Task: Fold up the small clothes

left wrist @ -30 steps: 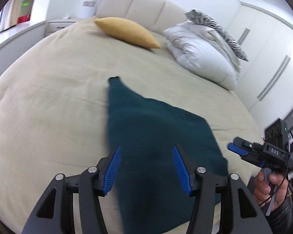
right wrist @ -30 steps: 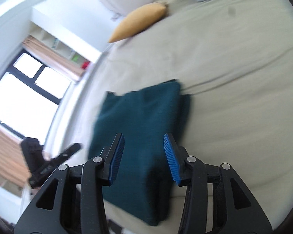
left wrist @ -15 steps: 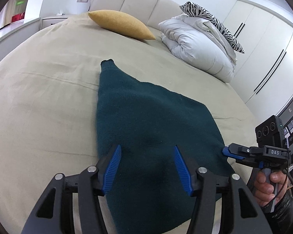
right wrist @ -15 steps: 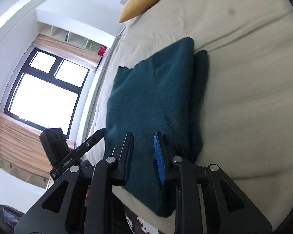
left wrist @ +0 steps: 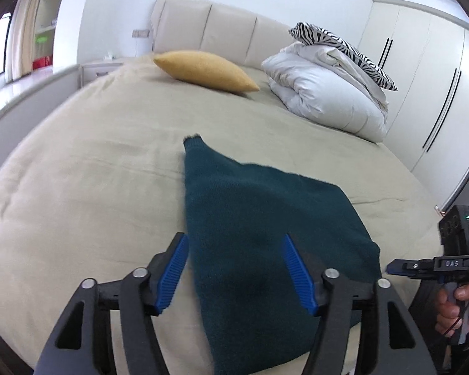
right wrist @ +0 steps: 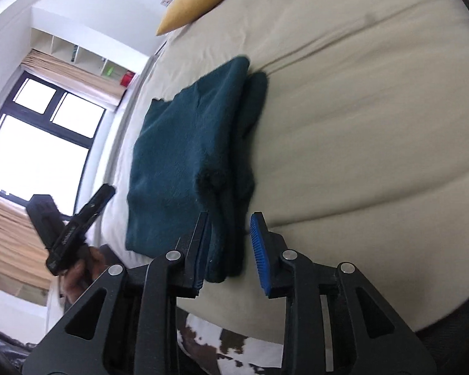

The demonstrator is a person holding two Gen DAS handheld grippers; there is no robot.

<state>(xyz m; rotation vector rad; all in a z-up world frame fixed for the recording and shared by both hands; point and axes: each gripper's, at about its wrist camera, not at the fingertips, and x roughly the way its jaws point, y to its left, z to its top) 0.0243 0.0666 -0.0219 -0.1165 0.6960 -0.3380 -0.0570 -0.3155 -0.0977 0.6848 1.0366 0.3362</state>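
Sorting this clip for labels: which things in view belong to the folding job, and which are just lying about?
Job: teal sweater, left gripper, right gripper, bed as the work surface.

Lying about: yellow pillow, white duvet, zebra pillow.

Left gripper [left wrist: 236,273] jaws opening above teal sweater [left wrist: 265,234] on bed [left wrist: 87,168]; right gripper [left wrist: 390,267] at sweater's right edge.

Sweater [left wrist: 265,218] lies flat on bed [left wrist: 78,187], near the front edge. Cushion [left wrist: 203,70] behind it by the headboard [left wrist: 203,25]; folded duvet [left wrist: 325,93] right of the cushion, patterned pillow [left wrist: 344,40] on top. Wardrobe [left wrist: 422,78] right of bed, window [right wrist: 31,131] left.
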